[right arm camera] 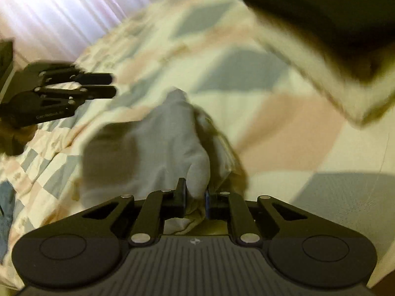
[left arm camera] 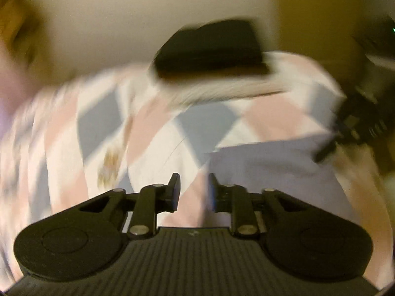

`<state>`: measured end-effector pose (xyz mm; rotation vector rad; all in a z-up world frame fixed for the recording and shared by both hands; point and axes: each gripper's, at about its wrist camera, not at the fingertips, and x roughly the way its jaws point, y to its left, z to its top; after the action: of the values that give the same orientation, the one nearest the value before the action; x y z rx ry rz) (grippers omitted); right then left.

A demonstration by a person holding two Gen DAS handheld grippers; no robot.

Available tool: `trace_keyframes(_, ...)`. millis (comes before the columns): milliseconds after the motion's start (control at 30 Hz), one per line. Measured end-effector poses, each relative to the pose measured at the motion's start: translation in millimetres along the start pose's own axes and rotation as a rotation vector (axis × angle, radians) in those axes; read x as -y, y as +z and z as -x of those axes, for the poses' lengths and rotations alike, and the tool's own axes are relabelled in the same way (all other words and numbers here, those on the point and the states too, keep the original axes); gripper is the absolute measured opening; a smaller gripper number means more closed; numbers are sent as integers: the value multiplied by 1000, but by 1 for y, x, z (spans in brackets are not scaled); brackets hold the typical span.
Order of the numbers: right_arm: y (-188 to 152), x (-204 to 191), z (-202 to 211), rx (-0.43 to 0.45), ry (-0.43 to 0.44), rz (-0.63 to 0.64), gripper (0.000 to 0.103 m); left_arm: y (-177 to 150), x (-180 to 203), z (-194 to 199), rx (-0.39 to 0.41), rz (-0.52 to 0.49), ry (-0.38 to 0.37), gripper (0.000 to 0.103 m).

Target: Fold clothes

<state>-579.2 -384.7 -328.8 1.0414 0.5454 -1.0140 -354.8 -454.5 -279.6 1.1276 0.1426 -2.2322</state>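
Clamped between the right tongs, a pale lavender-grey garment is held by one bunched edge; from the fingers it spreads forward and to the left of them over the bed quilt, which is patterned in pink, grey and white diamonds. Ahead and to the right of the right tongs, a dark folded item is seen on a cream pillow or cushion, though blur hides what it is. The left tongs are released, nothing being gripped between the parted fingers. Just ahead and to their right the garment is spread on the quilt. Both views are heavily blurred.
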Motion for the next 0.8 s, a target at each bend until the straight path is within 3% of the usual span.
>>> trace_keyframes(33,2,10,-4,-16,49,-23,16,-4,1,3,-7,39,7,21)
trace_keyframes(100,3,18,-3,-25,131,-46,32,-13,4,10,-20,116,21,24)
trace_keyframes(200,6,29,0,19,244,-126,41,-26,8,20,-39,232,41,27)
trace_keyframes(233,8,33,-3,24,260,-158,40,-31,10,24,-46,271,48,27)
trace_keyframes(267,10,37,-8,9,258,-177,22,-35,11,27,-52,310,55,29)
trace_keyframes(300,10,36,-13,-5,249,-182,14,-39,13,31,-59,349,62,29)
trace_keyframes(400,14,43,-5,14,273,-206,13,-53,17,41,-78,465,83,29)
trace_keyframes(533,19,52,7,37,238,-224,13,-70,22,54,-105,620,110,29)
trace_keyframes(600,19,57,3,25,232,-221,16,-70,29,49,-112,623,109,29)
trace_keyframes(633,19,58,-2,2,241,-211,20,-69,33,46,-117,613,113,29)
trace_keyframes(667,20,58,-7,-25,222,-204,35,-68,36,44,-122,601,121,29)
trace_keyframes(700,23,55,-11,-39,163,-195,53,-67,38,44,-118,592,131,29)
trace_keyframes(767,28,45,-5,10,34,-120,54,-64,37,45,-103,576,156,28)
trace_keyframes(800,32,35,1,64,-25,-51,49,-63,37,46,-95,569,168,28)
